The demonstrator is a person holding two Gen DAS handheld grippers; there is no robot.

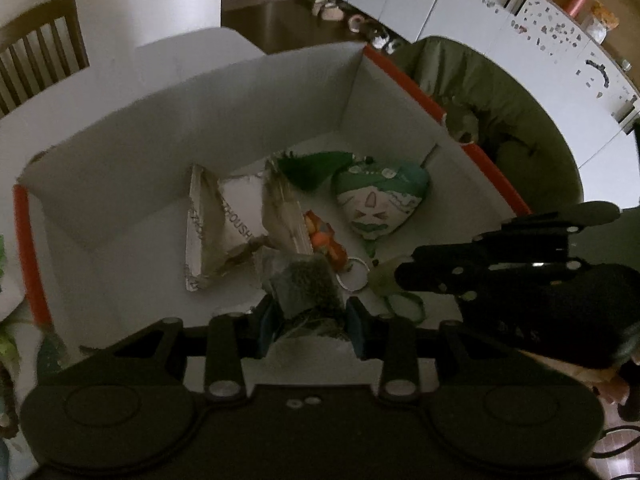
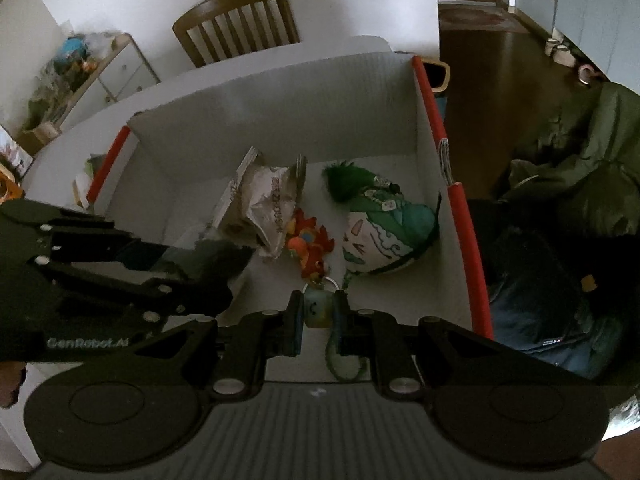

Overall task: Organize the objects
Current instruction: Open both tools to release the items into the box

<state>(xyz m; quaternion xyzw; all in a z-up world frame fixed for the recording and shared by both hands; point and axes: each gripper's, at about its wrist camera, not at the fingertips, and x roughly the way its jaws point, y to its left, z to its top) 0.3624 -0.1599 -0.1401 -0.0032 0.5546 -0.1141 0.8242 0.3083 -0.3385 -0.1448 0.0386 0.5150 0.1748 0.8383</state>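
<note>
Over the white corrugated box (image 1: 256, 92) we see both grippers pointing steeply down inside its walls. Left gripper (image 1: 310, 320): fingers clamped on a crinkly clear sachet (image 1: 306, 284) with dark green granular fill, soft and pillow-shaped. Right gripper (image 2: 318, 312): fingers nearly together, pinching a small pale-green charm (image 2: 318, 308), smooth and blocky, with a green cord trailing toward 6 o'clock. On the box floor, from the left wrist view: crumpled torn white paper packaging (image 1: 224, 228) at 10 o'clock of the sachet, stiff jagged folds; an orange plush-like keychain figure (image 1: 326, 240) with a metal ring (image 1: 354, 276) just at 1 o'clock of the sachet; a rounded painted green-and-white fabric head (image 1: 380, 200) with a fuzzy green tuft (image 1: 308, 168) at 1 o'clock, farther off. Box rims on the two side walls carry orange-red strip edging (image 2: 460, 208); the far wall rises tall and plain. Bare floor remains at 9 o'clock of the packaging and along the near wall; the right wall runs close beside the fabric head. Outside the box: a wooden slat-back chair (image 2: 236, 24) at 12 o'clock, olive fabric (image 1: 500, 112) at 2 o'clock.
</note>
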